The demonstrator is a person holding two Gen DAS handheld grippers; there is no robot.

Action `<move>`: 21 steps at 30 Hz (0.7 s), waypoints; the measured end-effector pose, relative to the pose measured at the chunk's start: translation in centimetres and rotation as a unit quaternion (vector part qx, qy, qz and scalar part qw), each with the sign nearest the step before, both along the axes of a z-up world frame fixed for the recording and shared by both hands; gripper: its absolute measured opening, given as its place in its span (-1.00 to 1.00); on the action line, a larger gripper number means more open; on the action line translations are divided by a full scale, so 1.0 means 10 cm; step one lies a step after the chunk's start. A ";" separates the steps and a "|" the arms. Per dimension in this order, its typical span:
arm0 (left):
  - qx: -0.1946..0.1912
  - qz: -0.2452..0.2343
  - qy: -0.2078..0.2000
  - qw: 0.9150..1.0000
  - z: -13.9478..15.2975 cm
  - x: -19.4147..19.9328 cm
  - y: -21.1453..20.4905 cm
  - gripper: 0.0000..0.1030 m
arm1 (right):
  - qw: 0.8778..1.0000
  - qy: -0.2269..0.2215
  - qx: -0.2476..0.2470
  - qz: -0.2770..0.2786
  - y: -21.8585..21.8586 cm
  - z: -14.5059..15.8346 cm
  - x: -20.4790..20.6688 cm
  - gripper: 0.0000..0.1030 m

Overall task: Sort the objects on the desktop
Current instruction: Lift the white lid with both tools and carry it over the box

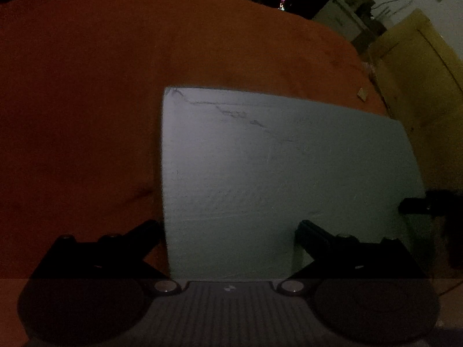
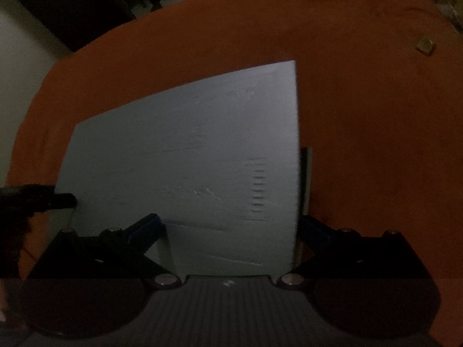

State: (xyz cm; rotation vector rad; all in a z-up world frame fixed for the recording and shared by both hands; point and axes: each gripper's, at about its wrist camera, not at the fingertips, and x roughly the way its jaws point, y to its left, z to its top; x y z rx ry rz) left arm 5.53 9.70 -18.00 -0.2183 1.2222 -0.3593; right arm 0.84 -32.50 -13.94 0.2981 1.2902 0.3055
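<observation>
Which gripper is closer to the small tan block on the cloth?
Right. The right gripper is at the grey board edge nearest the block; the left gripper, the opposite edge.

The right tongs (image 2: 228,228) stand spread wide over a pale grey board (image 2: 188,159) lying on the orange worktop (image 2: 376,144). The board's right edge runs just inside the right finger. Far ahead to the right sits a small block (image 2: 425,45). The left tongs (image 2: 62,200) touch the board's left edge.

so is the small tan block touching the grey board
Apart. In the right wrist view the small tan block sits far off on the orange cloth, with bare cloth between it and the grey board. The left wrist view agrees.
</observation>
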 end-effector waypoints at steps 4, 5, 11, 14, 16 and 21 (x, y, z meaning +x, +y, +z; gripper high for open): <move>-0.002 -0.005 -0.015 1.000 0.18 0.05 0.07 0.98 | 1.000 0.007 0.010 -0.012 -0.07 0.11 -0.14 1.00; -0.004 -0.005 -0.017 1.000 0.24 0.01 0.08 0.98 | 1.000 0.000 0.011 -0.011 -0.09 0.15 -0.18 1.00; 0.033 -0.026 0.005 0.999 0.27 -0.06 0.05 0.98 | 1.000 -0.004 0.003 -0.011 -0.12 0.15 -0.33 1.00; 0.047 -0.023 0.017 0.998 0.12 -0.07 0.06 0.98 | 1.000 -0.005 -0.025 -0.005 -0.06 0.00 -0.32 1.00; 0.051 -0.021 0.020 0.998 0.01 -0.08 0.07 1.00 | 1.000 -0.003 -0.027 0.002 -0.05 -0.13 -0.31 1.00; 0.037 -0.005 0.028 0.999 -0.01 -0.16 0.10 0.98 | 1.000 -0.001 -0.008 -0.014 -0.12 -0.22 -0.32 1.00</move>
